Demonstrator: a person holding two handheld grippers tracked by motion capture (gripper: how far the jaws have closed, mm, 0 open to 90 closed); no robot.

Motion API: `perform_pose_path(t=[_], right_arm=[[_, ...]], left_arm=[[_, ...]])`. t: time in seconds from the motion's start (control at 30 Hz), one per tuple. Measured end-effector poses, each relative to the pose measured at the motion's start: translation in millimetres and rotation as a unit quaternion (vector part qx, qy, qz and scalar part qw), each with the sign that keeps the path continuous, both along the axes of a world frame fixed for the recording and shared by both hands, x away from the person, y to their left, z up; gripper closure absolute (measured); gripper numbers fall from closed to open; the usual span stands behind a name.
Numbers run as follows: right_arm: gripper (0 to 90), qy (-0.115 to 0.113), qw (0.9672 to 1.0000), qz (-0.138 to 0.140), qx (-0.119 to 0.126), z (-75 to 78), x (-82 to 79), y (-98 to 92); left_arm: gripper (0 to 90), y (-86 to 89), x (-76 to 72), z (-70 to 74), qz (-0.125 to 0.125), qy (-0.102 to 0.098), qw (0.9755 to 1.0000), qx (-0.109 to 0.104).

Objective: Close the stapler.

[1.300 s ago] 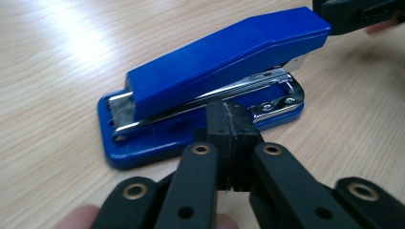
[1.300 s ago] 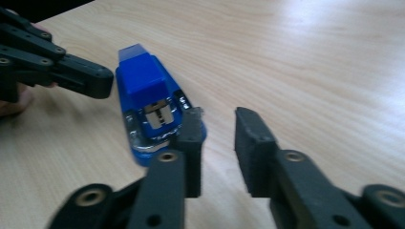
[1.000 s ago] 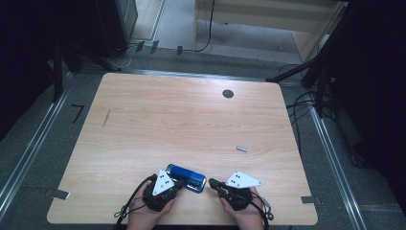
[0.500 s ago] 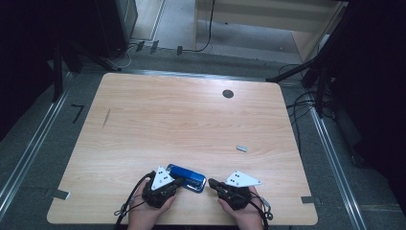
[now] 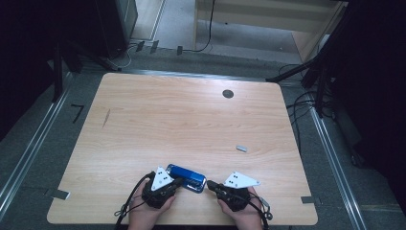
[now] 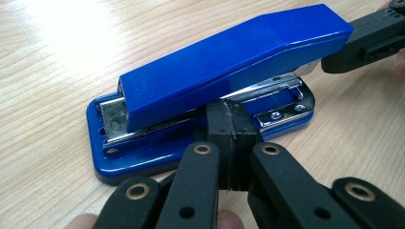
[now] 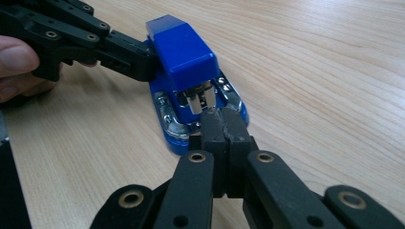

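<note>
Blue stapler (image 5: 186, 177), just one, lies at the table's (image 5: 191, 124) near edge between the left gripper (image 5: 177, 182) and right gripper (image 5: 209, 184); one small grey piece (image 5: 242, 148) sits well apart. Left gripper view: jaws pressed together, empty, tips against the stapler's (image 6: 215, 90) long side. Right gripper view: jaws likewise closed on nothing, tips at its (image 7: 191, 76) end. It looks rigid, smooth and fairly heavy; pinching across the base seems surest.

A stapler (image 5: 186, 178) lies near the table's (image 5: 191, 124) front edge, between both tools, left (image 5: 178, 182) and right (image 5: 209, 184).
</note>
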State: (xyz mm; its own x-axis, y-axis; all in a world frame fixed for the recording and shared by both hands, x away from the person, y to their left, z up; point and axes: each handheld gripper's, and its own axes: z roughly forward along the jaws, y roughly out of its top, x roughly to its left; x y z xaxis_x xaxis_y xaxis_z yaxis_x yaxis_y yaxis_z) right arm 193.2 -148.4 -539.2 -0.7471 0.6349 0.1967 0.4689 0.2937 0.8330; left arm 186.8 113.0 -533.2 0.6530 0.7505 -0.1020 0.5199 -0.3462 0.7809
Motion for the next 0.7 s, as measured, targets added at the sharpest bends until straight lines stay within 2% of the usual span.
perform_pose_path(t=[0.13, 0.47, 0.63, 0.7], right_arm=[[90.0, -0.003, 1.0000, 0.001, -0.009, -0.8, -1.4, 1.5], [90.0, -0.009, 0.9999, 0.004, -0.004, 1.0, -2.6, 7.3], [90.0, -0.014, 0.9998, 0.005, -0.017, 1.2, -2.6, 12.0], [90.0, -0.012, 0.9998, 0.004, -0.012, 1.5, -1.8, 11.4]], left_arm=[[90.0, 0.1, 0.0, 0.0, 0.000, 0.000, 1.0000, 0.000], [90.0, 0.8, 0.5, 0.0, -0.001, 0.002, 1.0000, -0.002], [90.0, 0.1, -0.3, 0.0, -0.001, -0.001, 1.0000, 0.002], [90.0, 0.1, -0.2, 0.0, -0.002, -0.002, 1.0000, 0.002]])
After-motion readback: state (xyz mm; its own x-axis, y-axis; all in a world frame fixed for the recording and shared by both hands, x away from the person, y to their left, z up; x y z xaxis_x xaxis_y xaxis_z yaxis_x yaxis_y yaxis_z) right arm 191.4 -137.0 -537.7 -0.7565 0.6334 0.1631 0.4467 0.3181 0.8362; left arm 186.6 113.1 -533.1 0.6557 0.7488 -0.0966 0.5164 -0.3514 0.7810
